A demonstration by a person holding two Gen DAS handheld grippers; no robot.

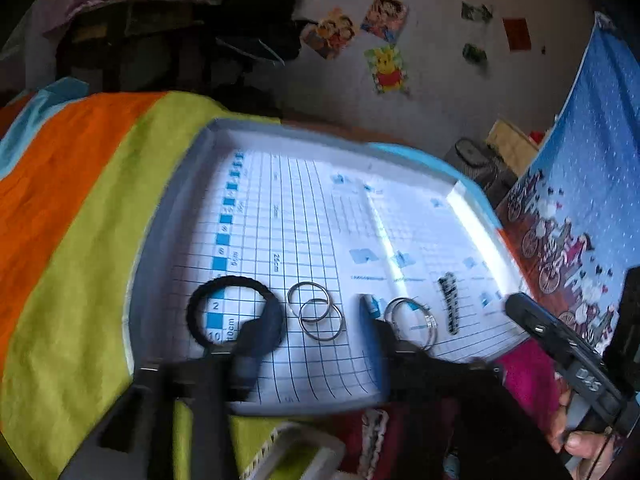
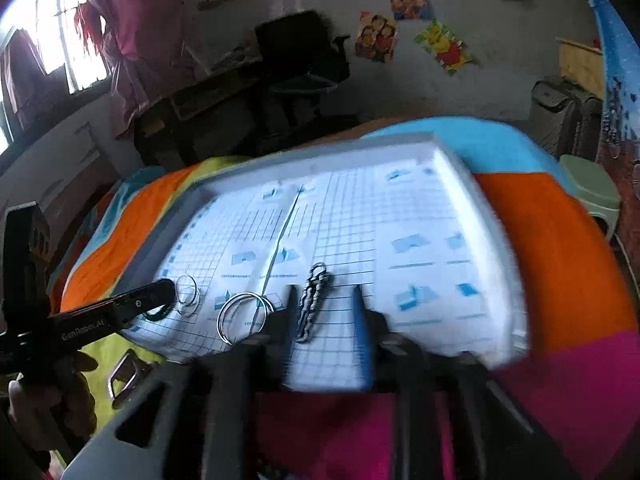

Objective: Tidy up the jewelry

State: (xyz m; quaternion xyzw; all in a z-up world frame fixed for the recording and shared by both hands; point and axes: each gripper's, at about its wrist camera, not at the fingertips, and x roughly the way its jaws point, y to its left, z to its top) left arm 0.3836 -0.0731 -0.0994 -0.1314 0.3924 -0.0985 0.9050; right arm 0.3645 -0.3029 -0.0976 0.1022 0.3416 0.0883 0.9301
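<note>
Both jaws stand apart and empty. The right hand-held gripper [image 2: 325,304] straddles the dark beaded bracelet [image 2: 312,303] lying on the gridded tray [image 2: 432,148]: close squarely across its middle. The left hand-held gripper [image 1: 316,320] frames the two silver rings [image 1: 316,312], with the black hair tie [image 1: 234,308] under its left finger.

A dark desk [image 2: 208,108] stands below the bright window [image 2: 64,40]; right of it an office chair [image 2: 308,60], then cartoon posters [image 2: 444,46] on the grey wall.
</note>
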